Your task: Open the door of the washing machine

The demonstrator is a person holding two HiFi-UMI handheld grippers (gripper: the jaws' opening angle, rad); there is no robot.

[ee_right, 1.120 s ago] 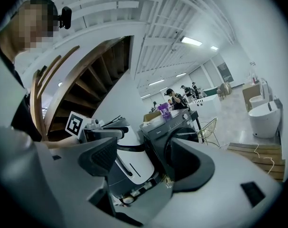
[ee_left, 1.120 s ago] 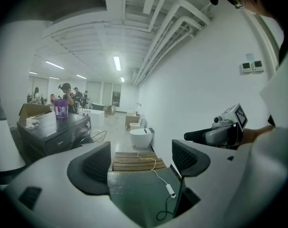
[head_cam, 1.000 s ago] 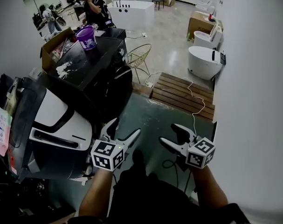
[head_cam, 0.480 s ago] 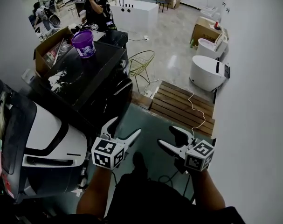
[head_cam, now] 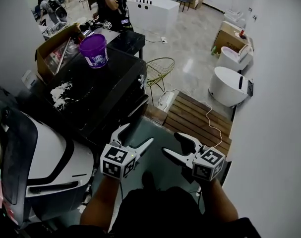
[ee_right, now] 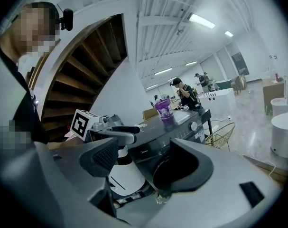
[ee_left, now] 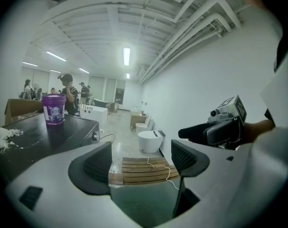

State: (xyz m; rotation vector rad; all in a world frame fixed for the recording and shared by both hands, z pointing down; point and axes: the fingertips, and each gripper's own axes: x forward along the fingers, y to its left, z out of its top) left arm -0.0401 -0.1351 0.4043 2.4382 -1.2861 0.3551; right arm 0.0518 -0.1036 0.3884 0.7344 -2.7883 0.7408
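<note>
**Here the left hand-held gripper (head_cam: pixel 137 135) and the right hand-held gripper (head_cam: pixel 172 144) gape empty, clear of the washing machine (head_cam: pixel 103 95)**

Head view: the dark front-loading washing machine stands at upper left. Its round door (head_cam: pixel 135 108) sits on the face turned toward the person and looks shut. A purple bucket (head_cam: pixel 94 50) stands on the machine's top, with a patch of white powder (head_cam: pixel 61 90) nearer the person. A cardboard box (head_cam: pixel 50 48) sits at the far left edge of the top. A white-and-black appliance (head_cam: pixel 56 152) stands just beside the machine at lower left. Both tools are held side by side over the greenish floor (head_cam: pixel 160 130). The left one's tips are near the machine's lower front but apart from it. Beyond them a wooden platform (head_cam: pixel 197 117) carries a white cable (head_cam: pixel 210 114).

Left gripper view: the jaws stand wide apart with nothing gripped. Only the platform and cable show through the gap, far off. The machine's top and the bucket lie to the left, and the right tool juts in from the right.

Right gripper view: the jaws are again spread wide and bare. The machine fills the middle distance. Its round door is partly covered by the right-hand jaw and sits well beyond the pads. The left tool, with its marker cube, crosses in front
</note>
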